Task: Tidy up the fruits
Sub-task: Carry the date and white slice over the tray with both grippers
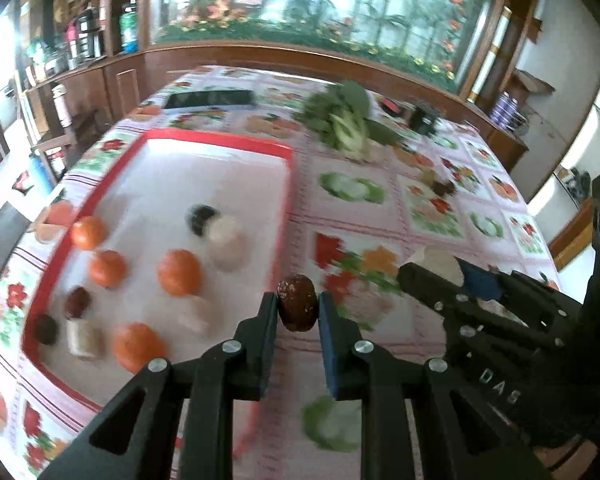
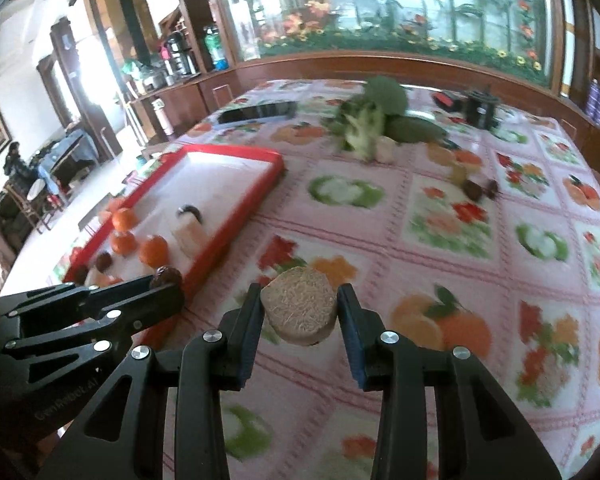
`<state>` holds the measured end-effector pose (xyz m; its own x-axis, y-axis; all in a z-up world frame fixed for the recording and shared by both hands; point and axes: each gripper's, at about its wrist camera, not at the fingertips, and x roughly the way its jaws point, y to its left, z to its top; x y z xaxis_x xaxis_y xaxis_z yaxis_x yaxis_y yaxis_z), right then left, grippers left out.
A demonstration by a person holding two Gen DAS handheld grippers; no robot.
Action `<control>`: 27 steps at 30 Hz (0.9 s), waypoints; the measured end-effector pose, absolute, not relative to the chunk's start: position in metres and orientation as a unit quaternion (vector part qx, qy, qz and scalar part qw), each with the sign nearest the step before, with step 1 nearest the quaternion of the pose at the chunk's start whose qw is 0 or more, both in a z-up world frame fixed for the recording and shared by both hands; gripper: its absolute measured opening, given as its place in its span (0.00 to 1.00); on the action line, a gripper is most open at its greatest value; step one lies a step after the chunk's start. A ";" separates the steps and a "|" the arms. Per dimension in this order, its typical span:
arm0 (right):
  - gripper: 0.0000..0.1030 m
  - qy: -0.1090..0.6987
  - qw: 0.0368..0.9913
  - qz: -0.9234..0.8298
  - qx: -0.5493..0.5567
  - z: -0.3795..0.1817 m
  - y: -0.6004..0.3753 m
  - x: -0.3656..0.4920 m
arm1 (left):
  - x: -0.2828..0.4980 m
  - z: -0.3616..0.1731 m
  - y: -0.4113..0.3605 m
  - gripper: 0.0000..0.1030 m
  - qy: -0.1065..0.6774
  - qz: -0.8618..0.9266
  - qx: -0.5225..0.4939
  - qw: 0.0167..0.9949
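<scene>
My left gripper point(image 1: 298, 306) is shut on a dark red date point(image 1: 297, 303), held above the tablecloth just right of the red tray's rim point(image 1: 288, 200). The tray carries several oranges point(image 1: 179, 273), dark dates point(image 1: 77, 301) and pale round cakes point(image 1: 228, 246). My right gripper point(image 2: 299, 310) is shut on a beige round cake point(image 2: 299, 309) above the flowered cloth. In the right wrist view the left gripper point(image 2: 166, 278) shows at lower left with its date point(image 2: 167, 276), next to the tray point(image 2: 236, 224). In the left wrist view the right gripper point(image 1: 440, 270) shows at right, with the pale cake point(image 1: 438, 262).
Leafy greens point(image 2: 374, 114) lie at the table's far middle, a dark phone point(image 2: 260, 112) beyond the tray, a black box point(image 2: 480, 108) at far right. Two dark dates point(image 2: 480, 190) lie on the cloth to the right. Wooden shelves and a flower mural stand behind the table.
</scene>
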<state>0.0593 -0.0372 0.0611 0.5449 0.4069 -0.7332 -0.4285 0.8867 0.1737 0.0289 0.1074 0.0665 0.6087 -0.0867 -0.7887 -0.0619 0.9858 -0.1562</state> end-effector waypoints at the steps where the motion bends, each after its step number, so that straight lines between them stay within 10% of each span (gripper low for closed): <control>1: 0.35 0.414 0.878 0.240 -0.013 0.063 -0.029 0.064 | 0.032 0.067 0.117 0.22 0.441 0.001 -0.086 0.893; 27: 0.35 0.443 0.854 0.264 -0.070 0.026 0.107 0.164 | 0.136 0.020 0.238 0.23 0.476 0.085 -0.104 0.869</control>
<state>0.1641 0.1074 0.0263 0.4673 0.3894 -0.7937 -0.5132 0.8505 0.1151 0.1359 0.2385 0.0200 0.5316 0.0480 -0.8456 -0.2461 0.9641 -0.1000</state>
